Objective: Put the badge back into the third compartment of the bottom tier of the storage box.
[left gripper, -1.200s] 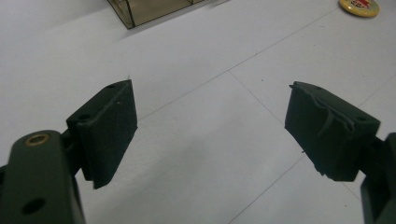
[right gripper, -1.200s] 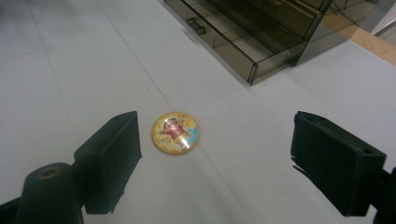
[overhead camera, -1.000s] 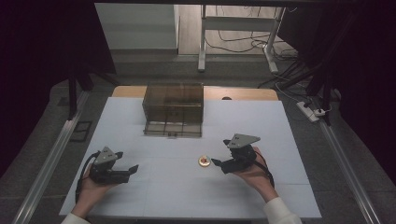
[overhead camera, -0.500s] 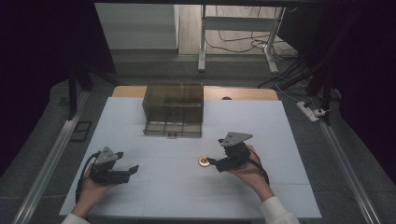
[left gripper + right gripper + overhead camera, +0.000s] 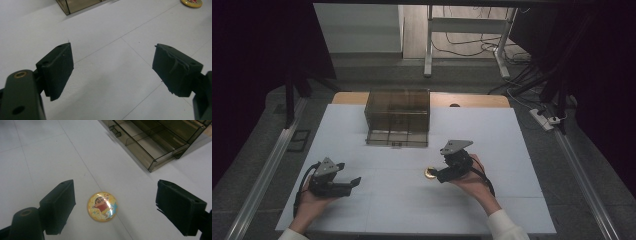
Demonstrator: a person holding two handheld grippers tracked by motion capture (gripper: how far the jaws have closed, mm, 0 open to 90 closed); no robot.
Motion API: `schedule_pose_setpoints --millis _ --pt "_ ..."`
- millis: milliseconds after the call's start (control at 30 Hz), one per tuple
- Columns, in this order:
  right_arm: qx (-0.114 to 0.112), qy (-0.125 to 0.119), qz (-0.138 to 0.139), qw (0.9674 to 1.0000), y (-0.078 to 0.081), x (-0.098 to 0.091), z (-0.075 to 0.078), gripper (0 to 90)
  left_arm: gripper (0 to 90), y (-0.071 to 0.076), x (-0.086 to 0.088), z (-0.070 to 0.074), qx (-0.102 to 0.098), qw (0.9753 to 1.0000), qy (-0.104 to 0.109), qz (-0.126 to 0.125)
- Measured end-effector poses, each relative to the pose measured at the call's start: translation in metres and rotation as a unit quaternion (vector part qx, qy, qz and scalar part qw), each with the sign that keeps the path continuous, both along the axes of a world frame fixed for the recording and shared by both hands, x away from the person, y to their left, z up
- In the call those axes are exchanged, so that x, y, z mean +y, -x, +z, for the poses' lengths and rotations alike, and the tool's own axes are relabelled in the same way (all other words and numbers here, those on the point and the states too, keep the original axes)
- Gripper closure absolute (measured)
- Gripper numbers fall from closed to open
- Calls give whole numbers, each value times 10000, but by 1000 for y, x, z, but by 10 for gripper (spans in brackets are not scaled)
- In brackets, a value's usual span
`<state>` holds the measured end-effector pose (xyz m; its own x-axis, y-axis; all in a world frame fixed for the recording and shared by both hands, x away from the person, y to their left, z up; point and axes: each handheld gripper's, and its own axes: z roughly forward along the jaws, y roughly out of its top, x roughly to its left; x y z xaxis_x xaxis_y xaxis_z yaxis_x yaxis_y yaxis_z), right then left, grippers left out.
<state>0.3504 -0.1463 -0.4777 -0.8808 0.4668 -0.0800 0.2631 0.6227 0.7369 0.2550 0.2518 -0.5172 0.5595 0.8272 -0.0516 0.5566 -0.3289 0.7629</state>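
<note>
A round yellow badge (image 5: 102, 206) with a cartoon figure lies flat on the white table (image 5: 377, 210), near its middle (image 5: 429, 173). My right gripper (image 5: 113, 207) stands open just above it, the badge lying between the two jaws but nearer the left one. In the high view the right gripper (image 5: 439, 175) sits right beside the badge. My left gripper (image 5: 353, 183) rests open at the table's left front, its jaws (image 5: 112, 70) wide apart over bare table. The badge (image 5: 191, 2) shows far off in the left gripper view.
A smoky clear plastic drawer box (image 5: 398, 116) stands at the back middle of the table, its bottom drawer (image 5: 150, 147) pulled out and divided into compartments. A power strip (image 5: 544, 119) and cables lie on the floor to the right.
My right gripper has moved left and forward to the badge, which now lies between its open jaws. The left gripper has stayed in place.
</note>
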Motion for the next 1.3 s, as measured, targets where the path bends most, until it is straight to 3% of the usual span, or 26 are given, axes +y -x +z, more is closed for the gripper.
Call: schedule_pose_setpoints --millis 300,667,1033,1300 --pt "59 116 75 9999 -1 10 -2 158 178 0 0 0 -2 10000 -5 -6" --pt "317 428 130 9985 -6 19 -13 158 178 0 0 -1 9 10000 -22 -14" --pt "670 867 48 9940 -15 25 -28 187 178 0 0 -1 18 10000 -29 -23" --pt "790 966 39 9922 -18 28 -35 246 179 0 0 -1 13 10000 -20 -18"
